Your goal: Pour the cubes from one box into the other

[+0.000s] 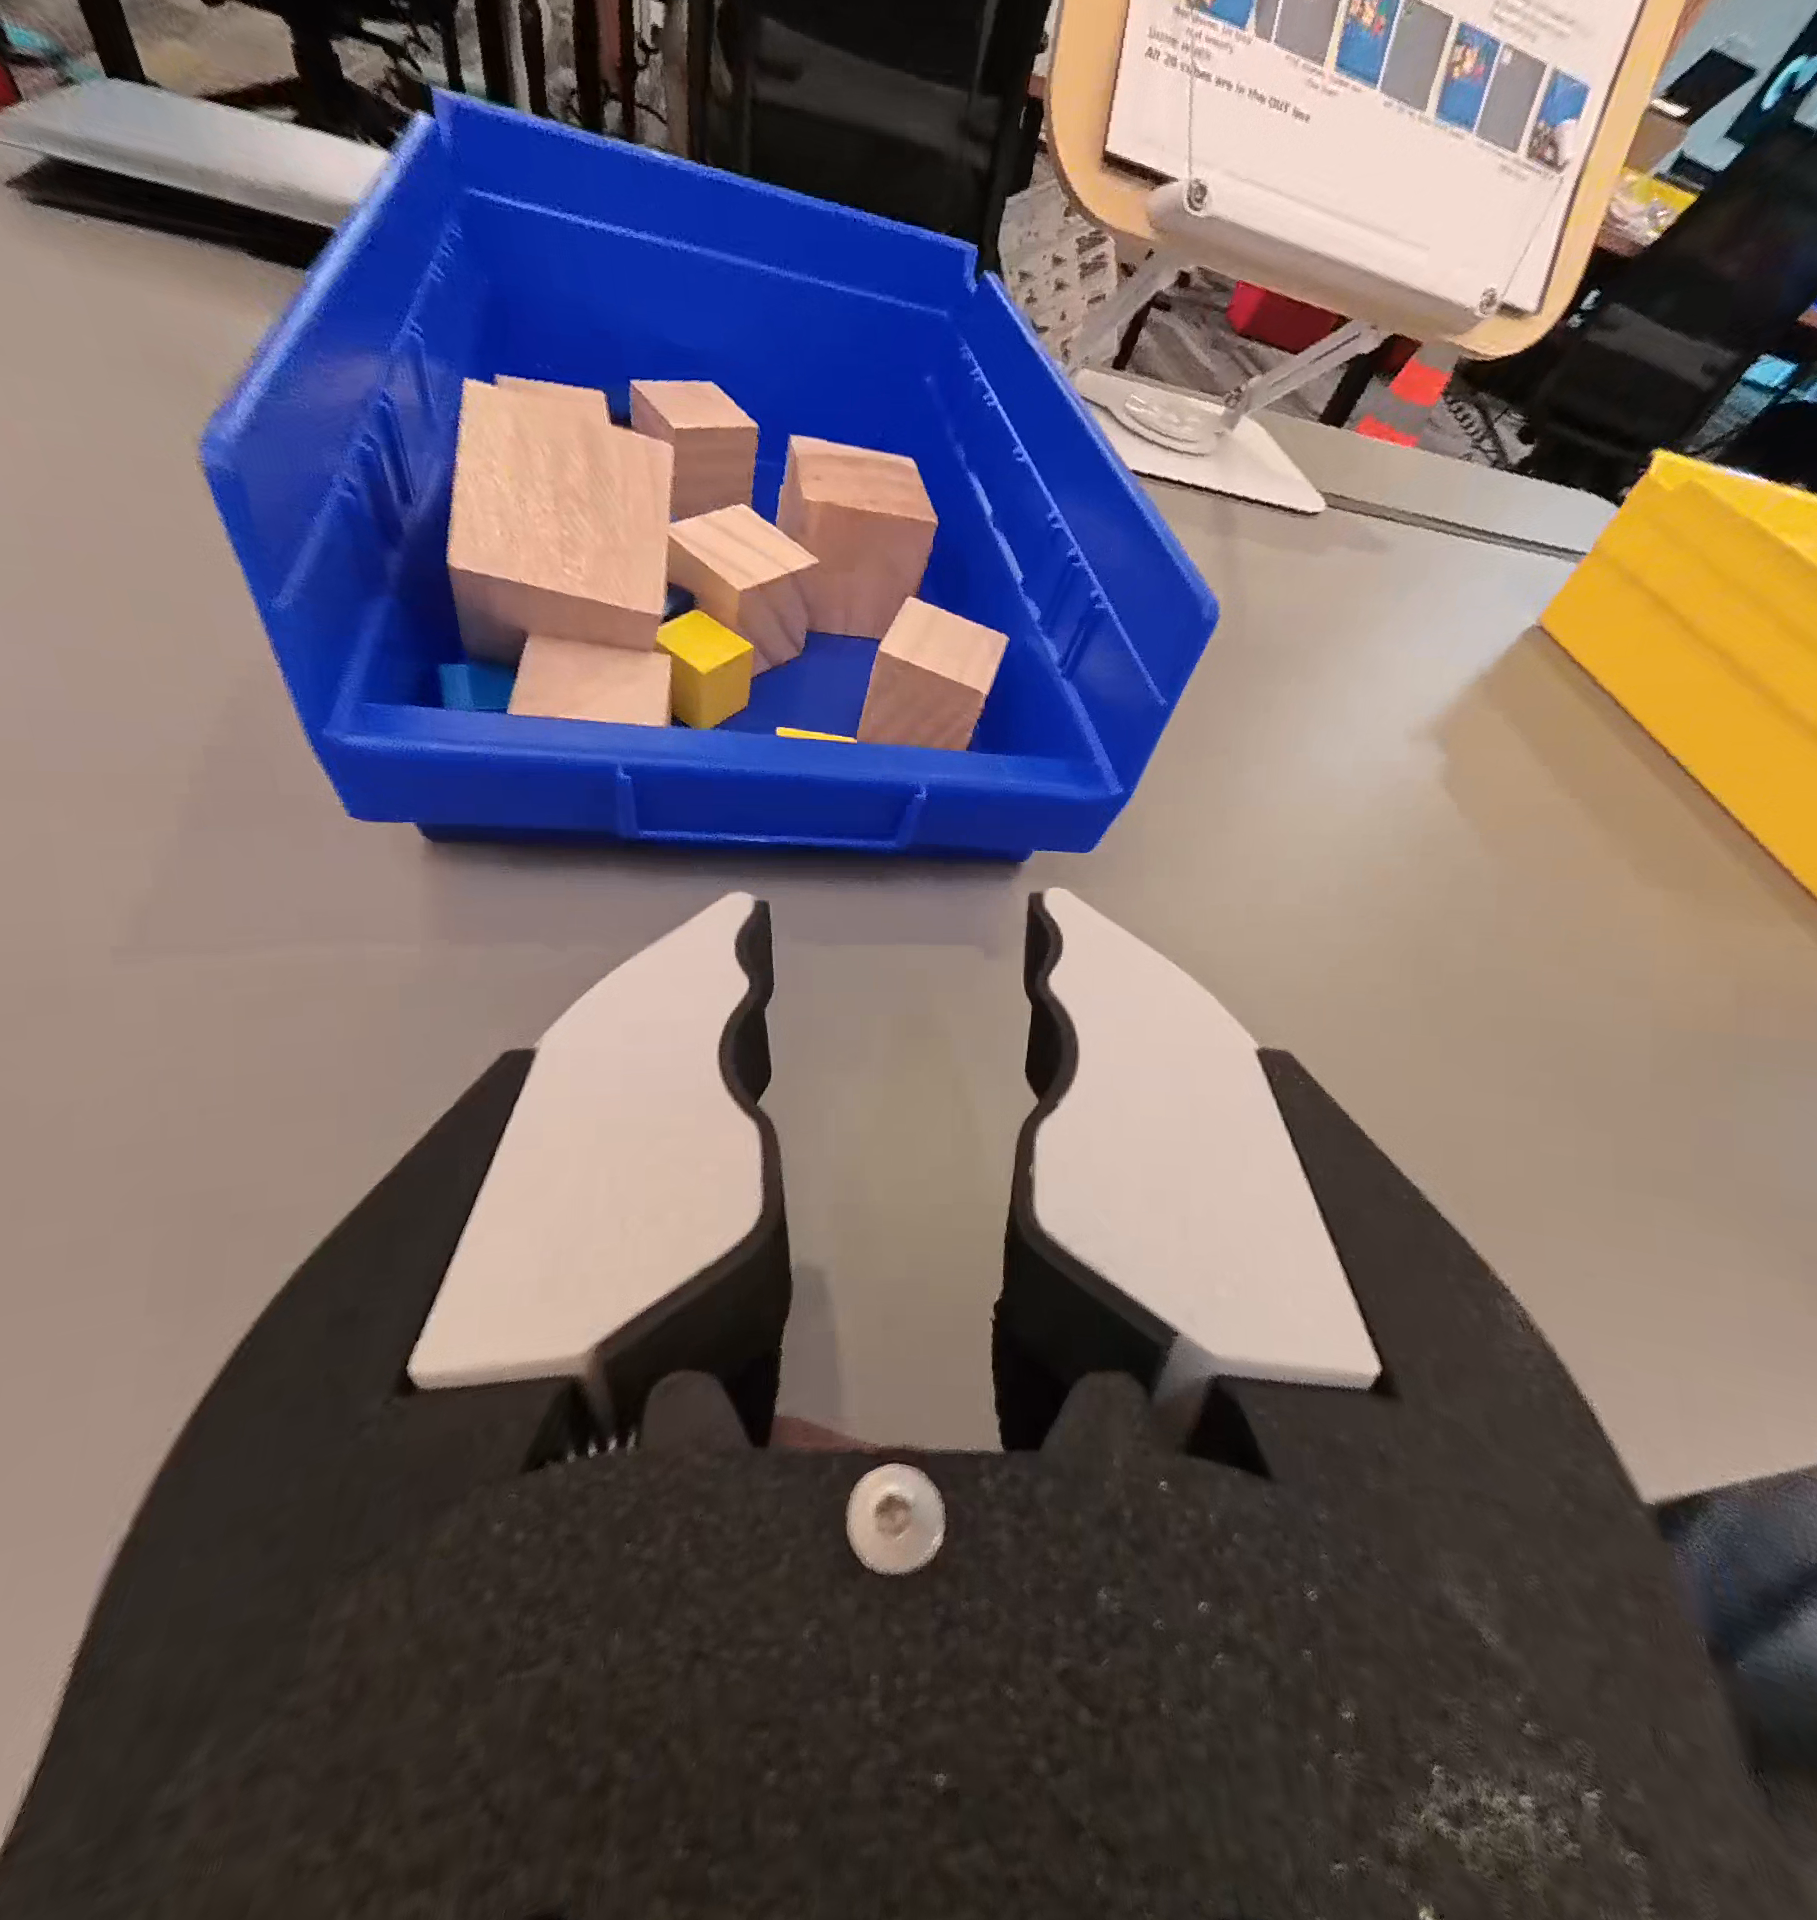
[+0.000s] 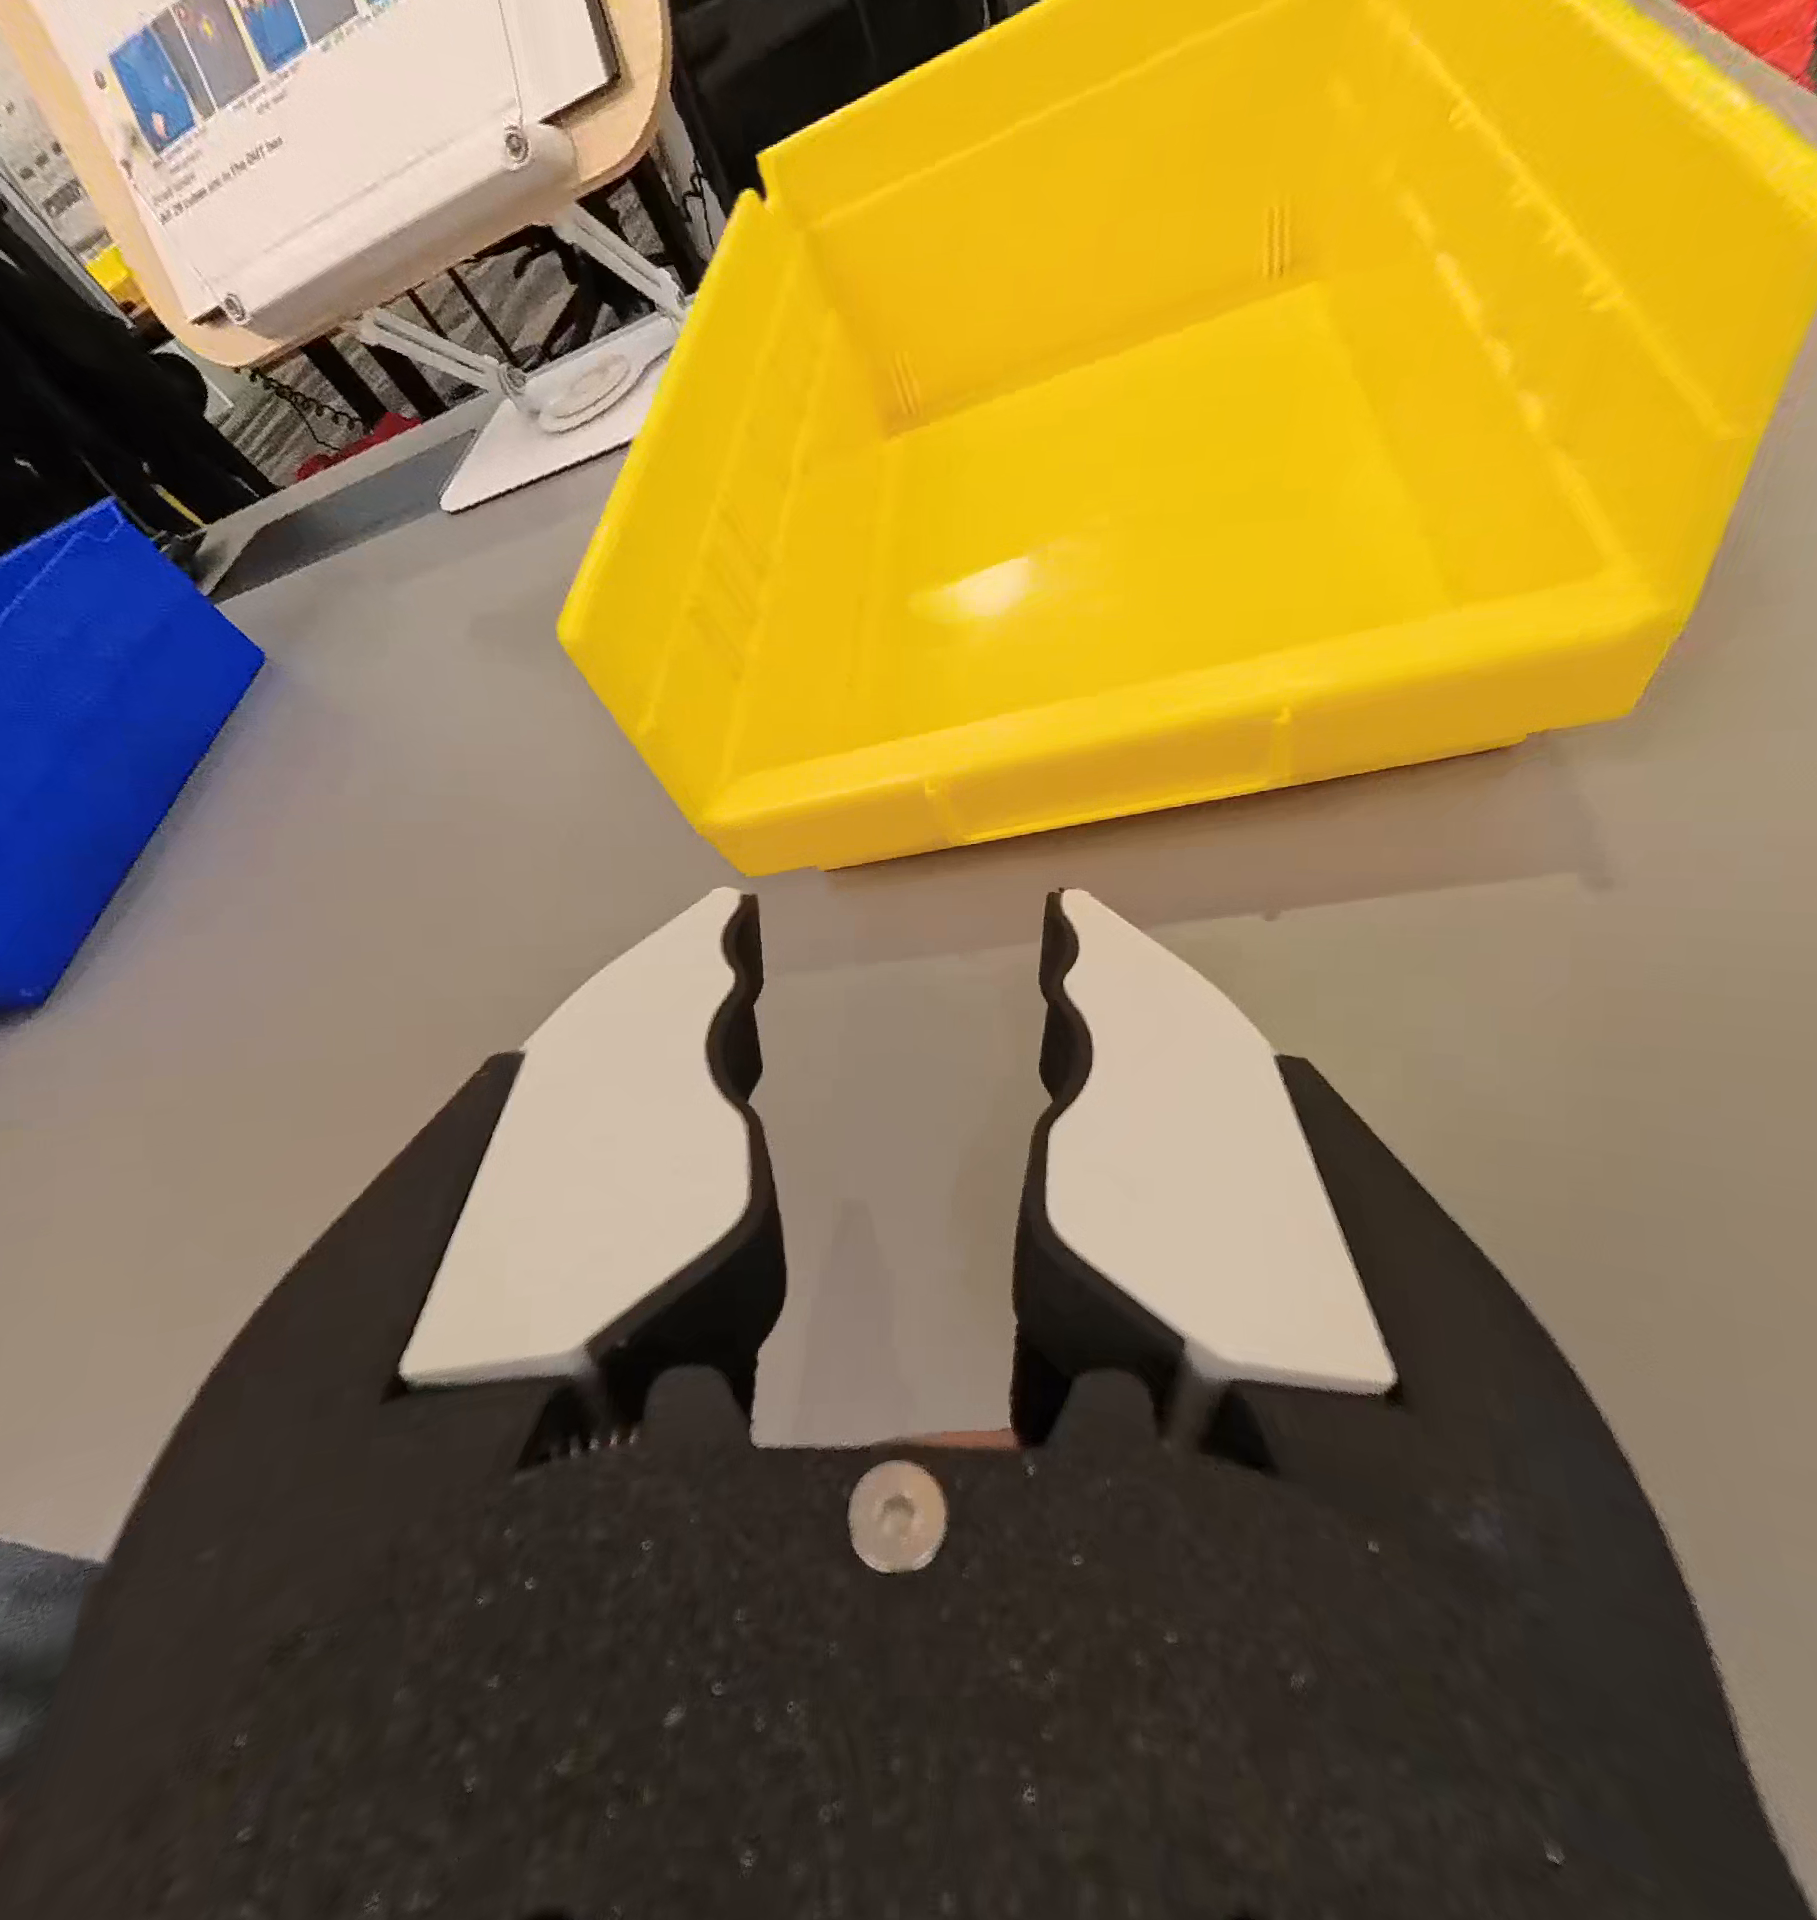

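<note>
Pouring is not yet begun: cubes (image 1: 613, 540) are held in the blue box (image 1: 675, 800) on the tabletop (image 1: 1403, 831), the yellow box (image 2: 1091, 769) is seen empty, and both grippers' fingers (image 1: 613, 1143) are kept apart, nothing gripped.

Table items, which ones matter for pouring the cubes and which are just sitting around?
For the job: blue box, wooden and colored cubes in it, empty yellow box, left gripper, right gripper.

Just there: instruction board on a stand, flat grey sheets.
</note>
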Motion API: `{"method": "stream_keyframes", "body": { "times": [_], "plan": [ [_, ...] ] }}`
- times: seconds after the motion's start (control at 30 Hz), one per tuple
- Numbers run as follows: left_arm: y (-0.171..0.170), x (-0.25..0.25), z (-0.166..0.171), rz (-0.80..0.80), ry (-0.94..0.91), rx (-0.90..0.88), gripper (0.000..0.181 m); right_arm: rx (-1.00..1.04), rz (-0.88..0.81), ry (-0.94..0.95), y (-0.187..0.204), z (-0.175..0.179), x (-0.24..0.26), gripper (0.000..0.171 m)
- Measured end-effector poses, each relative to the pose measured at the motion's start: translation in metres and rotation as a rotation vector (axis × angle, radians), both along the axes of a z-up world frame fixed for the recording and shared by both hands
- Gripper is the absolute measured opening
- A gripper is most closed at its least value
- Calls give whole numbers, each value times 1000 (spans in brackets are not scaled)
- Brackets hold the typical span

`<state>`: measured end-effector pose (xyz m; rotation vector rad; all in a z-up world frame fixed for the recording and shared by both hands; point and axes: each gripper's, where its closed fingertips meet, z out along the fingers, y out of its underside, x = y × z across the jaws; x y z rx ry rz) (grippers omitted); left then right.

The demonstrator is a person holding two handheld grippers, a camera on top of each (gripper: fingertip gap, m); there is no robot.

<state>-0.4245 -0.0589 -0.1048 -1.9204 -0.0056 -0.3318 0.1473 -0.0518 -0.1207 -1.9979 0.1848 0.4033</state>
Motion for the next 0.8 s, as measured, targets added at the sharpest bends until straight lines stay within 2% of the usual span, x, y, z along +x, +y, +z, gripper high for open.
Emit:
{"method": "stream_keyframes", "body": {
  "times": [0.27, 0.8],
  "plan": [
    [2, -3, -5, -2, 37, -8, 46, 35, -11, -176, 3, 4, -6, 50],
    [3, 0, -10, -7, 90, -24, 44, 66, -29, -138, 4, 9, -2, 47]
  ]
}}
